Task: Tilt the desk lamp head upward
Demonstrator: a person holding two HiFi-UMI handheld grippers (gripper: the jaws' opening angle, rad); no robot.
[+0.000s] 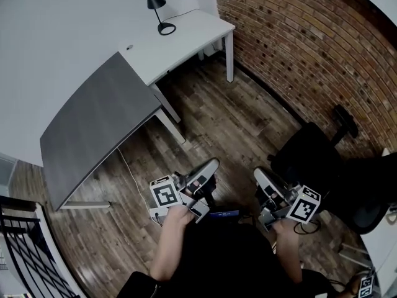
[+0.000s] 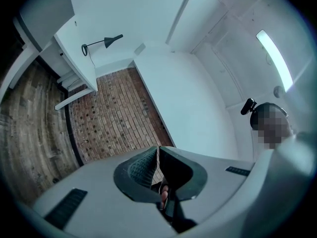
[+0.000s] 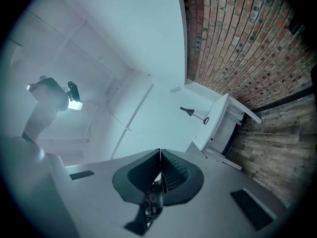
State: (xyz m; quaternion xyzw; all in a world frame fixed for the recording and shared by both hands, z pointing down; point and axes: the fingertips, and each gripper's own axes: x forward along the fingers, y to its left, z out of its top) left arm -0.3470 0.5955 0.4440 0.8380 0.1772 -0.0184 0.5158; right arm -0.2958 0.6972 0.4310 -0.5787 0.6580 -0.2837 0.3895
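The black desk lamp (image 1: 156, 6) stands at the back of the white desk (image 1: 192, 42), far from me, its cone head angled downward. It appears small in the left gripper view (image 2: 101, 42) and in the right gripper view (image 3: 194, 114). Both grippers are held low, close to the person's body, well short of the desk. My left gripper (image 1: 211, 165) is shut with nothing in it, its jaws pressed together (image 2: 157, 151). Beside it, my right gripper (image 1: 259, 174) is also shut and empty (image 3: 160, 153).
A grey desk (image 1: 99, 123) adjoins the white one on the left. A brick wall (image 1: 298, 42) runs along the right. A black office chair (image 1: 322, 166) sits near my right gripper. Wooden floor (image 1: 223, 123) lies between me and the desks. A black railing (image 1: 25, 247) is at lower left.
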